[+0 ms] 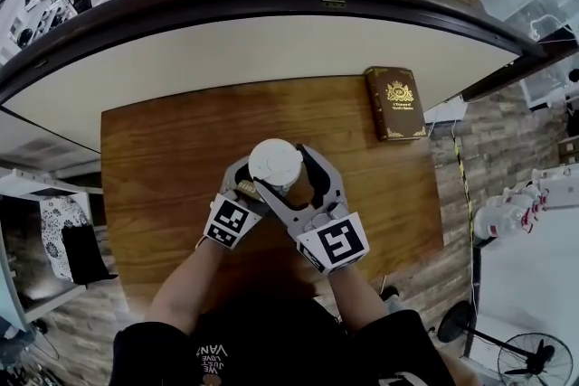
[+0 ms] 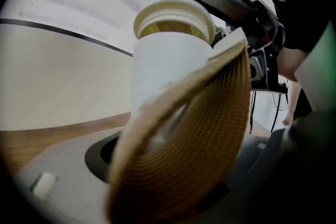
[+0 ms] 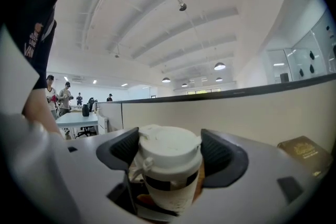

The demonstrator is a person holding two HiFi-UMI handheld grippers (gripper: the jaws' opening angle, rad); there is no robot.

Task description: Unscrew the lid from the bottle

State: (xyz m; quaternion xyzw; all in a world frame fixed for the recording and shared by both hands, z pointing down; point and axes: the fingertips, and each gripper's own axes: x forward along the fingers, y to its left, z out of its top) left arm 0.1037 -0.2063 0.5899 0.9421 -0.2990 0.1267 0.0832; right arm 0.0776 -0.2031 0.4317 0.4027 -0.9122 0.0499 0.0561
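Wood-grain table (image 1: 154,185) below the head camera, backed by a curved cream partition (image 1: 271,50) with a dark rim. Bottle (image 2: 168,76) sits at table centre, close to the person's body, caught between both tools; cannot tell whether its base rests on the wood. From above mostly its white lid (image 1: 275,162) shows. Left gripper (image 1: 246,187) comes in low from the left and is clamped on the bottle's white body. In its own view the tilted body fills the space between the jaws, with a tan ribbed surface (image 2: 199,155) curving across it in the foreground; pad or sleeve, cannot tell. Right gripper (image 1: 295,182) comes from the lower right and higher up, its two dark padded jaws closed on the lid, one on each side and touching it. Its own view shows the lid's raised top and a small side loop, with a dark band and a brownish label just below. In the left gripper view a grey jaw of the right gripper arches over the lid's top edge. Both marker cubes sit side by side toward the table's near edge. Dark brown book (image 1: 395,103) with a gold crest lies flat at the table's far right corner, well apart from the bottle. Floor fan (image 1: 534,362) stands off the table at lower right.
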